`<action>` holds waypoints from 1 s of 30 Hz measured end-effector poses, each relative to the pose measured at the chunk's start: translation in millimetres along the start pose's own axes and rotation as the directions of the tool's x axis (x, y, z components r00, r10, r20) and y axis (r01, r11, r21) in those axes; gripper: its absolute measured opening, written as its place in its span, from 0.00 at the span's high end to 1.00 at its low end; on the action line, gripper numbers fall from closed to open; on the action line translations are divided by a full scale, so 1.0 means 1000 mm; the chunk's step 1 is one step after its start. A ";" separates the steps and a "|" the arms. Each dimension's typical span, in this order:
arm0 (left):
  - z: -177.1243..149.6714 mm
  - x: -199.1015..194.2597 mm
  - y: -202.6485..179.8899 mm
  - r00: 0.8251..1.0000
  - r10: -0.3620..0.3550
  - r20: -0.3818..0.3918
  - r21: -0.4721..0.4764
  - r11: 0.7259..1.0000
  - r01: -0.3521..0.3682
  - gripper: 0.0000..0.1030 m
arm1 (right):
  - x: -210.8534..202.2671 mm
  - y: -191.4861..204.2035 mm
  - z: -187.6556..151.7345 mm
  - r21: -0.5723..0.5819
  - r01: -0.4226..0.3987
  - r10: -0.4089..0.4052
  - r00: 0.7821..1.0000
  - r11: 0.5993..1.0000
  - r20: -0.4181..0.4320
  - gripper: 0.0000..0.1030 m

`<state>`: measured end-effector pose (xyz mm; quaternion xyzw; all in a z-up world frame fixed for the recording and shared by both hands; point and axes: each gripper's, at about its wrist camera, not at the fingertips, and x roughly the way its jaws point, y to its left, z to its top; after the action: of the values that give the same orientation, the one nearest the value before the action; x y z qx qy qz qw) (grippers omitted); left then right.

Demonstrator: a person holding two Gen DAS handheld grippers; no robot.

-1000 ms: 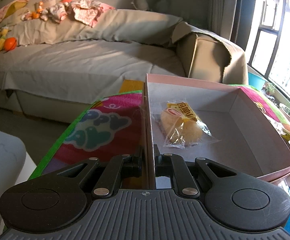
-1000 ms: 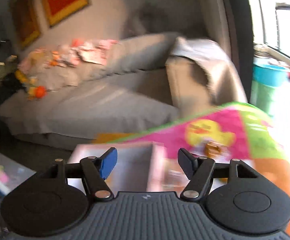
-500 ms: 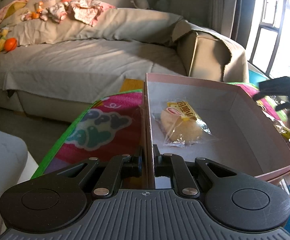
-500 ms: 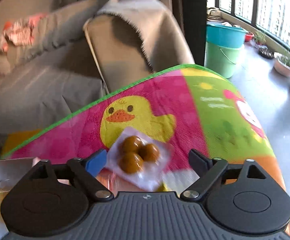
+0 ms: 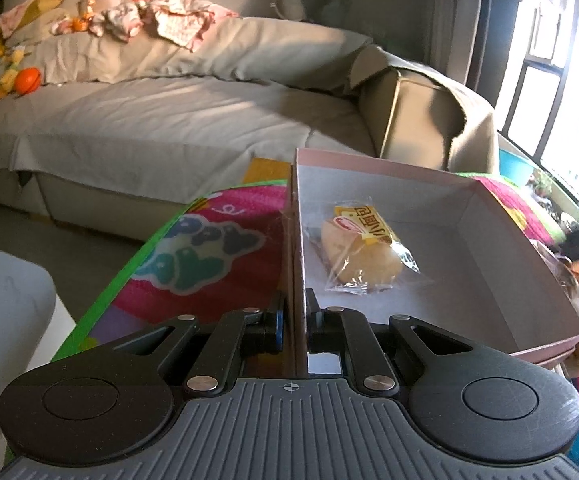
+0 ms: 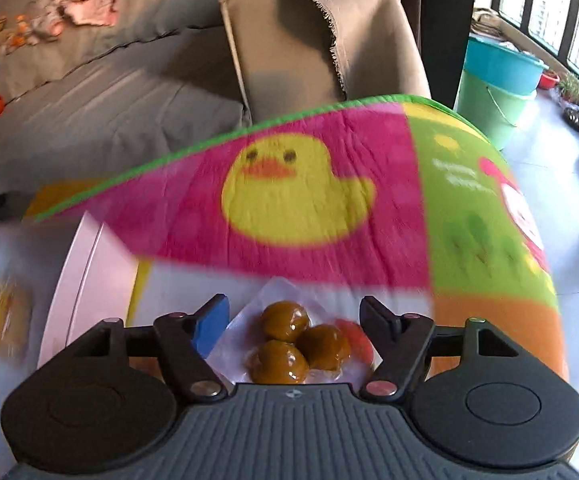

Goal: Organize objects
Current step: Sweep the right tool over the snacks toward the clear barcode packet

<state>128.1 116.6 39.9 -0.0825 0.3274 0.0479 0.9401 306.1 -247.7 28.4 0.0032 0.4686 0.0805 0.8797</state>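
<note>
The left gripper (image 5: 294,318) is clamped tight on the near left wall of the pink box (image 5: 489,196), one finger on each side of the cardboard. Inside the box, toward 11 o'clock on its floor, lies a wrapped yellow pastry (image 5: 363,252). The right gripper (image 6: 292,322) hangs over a clear packet of three brown balls (image 6: 295,344) on the colourful duck-print mat (image 6: 329,168); its jaws are closing, roughly half open, with the packet between them and the pads not yet pressing it. The box lies at 9 o'clock from the packet in the right wrist view.
</note>
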 end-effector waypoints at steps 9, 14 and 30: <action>-0.002 -0.003 -0.001 1.000 0.008 0.002 -0.003 1.000 -0.008 0.89 | -0.087 -0.030 -0.075 0.010 -0.112 0.112 0.993 0.994 0.032 0.59; -0.003 -0.003 0.000 1.000 0.011 0.007 -0.010 1.000 -0.011 0.89 | -0.104 -0.065 -0.081 0.104 -0.019 0.003 0.988 0.994 0.152 0.29; -0.006 -0.008 -0.003 1.000 0.017 0.010 0.001 1.000 -0.017 0.88 | -0.081 -0.064 -0.117 0.255 -0.115 0.091 0.990 0.960 0.106 0.45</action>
<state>118.7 112.4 40.8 -0.0790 0.3234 0.0564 0.9413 174.1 -331.2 24.8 0.1466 0.4327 0.0638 0.8872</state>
